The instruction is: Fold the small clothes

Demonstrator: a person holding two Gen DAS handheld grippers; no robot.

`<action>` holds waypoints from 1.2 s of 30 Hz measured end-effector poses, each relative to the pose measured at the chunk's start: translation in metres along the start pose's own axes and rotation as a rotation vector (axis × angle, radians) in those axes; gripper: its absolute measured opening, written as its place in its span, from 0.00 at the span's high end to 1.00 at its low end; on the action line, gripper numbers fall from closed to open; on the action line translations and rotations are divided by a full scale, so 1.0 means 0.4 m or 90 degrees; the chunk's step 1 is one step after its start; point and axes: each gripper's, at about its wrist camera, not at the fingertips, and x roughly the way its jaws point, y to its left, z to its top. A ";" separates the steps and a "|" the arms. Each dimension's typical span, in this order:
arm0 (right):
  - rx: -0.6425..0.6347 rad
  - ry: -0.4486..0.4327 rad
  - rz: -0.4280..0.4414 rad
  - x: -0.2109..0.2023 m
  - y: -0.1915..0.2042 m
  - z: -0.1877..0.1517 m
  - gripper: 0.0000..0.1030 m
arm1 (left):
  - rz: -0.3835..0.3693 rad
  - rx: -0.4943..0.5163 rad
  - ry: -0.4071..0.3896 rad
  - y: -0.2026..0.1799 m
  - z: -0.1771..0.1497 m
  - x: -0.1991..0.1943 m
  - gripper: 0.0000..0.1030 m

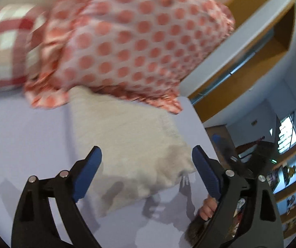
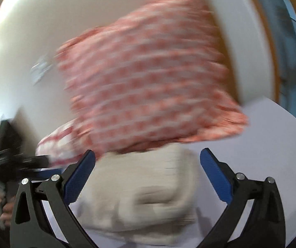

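Both claws stand wide open and grip nothing: the left claw [image 1: 146, 172] hangs just above the near end of a cream knitted garment [image 1: 131, 144] lying on the pale worktop [image 1: 24, 134], and the right claw [image 2: 148, 171] frames the same garment [image 2: 143, 192], bunched and partly doubled over. Behind it sits a heap of red-dotted cloth [image 1: 131, 41], touching a red-checked cloth [image 1: 3, 47] at its left. The next fold probably calls for pinching two neighbouring corners of the knit, lifting low and laying the edge flat, clear of the dotted heap. Both claws tilt down toward the worktop; heavy blur hides finer detail.
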 end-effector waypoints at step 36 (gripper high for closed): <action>0.142 0.305 -0.092 0.152 -0.180 -0.081 0.05 | -0.020 0.047 0.072 0.099 -0.107 0.049 0.11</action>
